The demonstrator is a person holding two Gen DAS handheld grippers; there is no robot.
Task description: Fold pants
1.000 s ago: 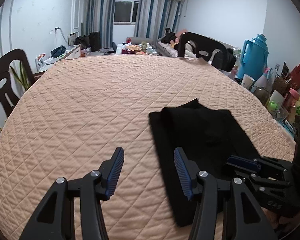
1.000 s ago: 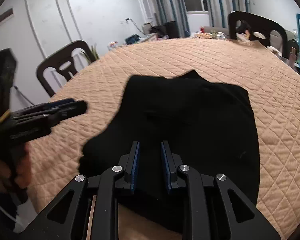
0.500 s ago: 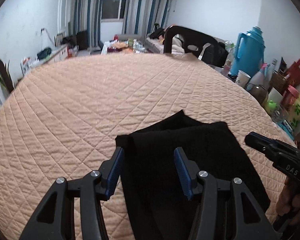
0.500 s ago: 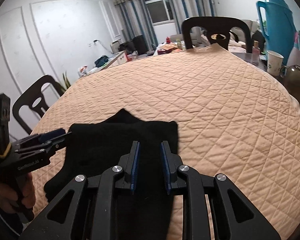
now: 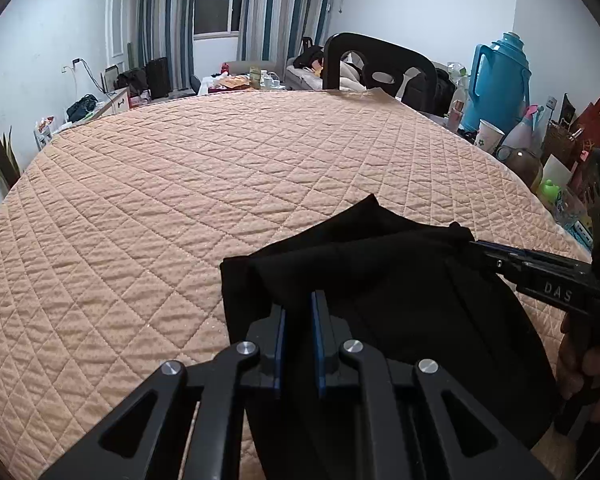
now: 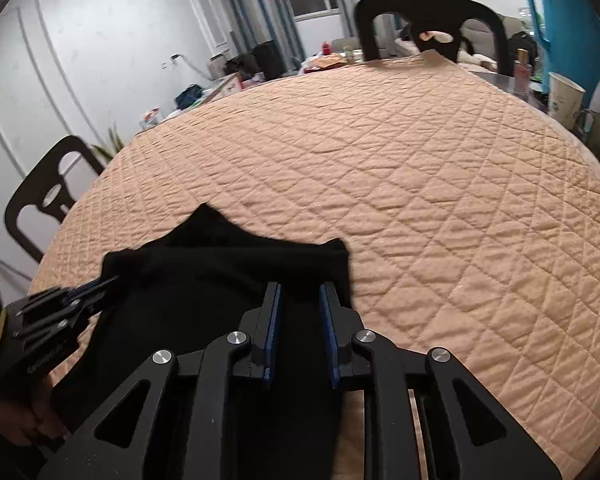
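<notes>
Left wrist: gripper [image 5: 298, 312] on pants [image 5: 400, 280]

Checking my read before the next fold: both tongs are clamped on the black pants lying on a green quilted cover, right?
Not quite: the quilted cover is peach, not green, as the left wrist view shows. The rest holds: left tongs and right tongs are clamped on the black pants.
</notes>
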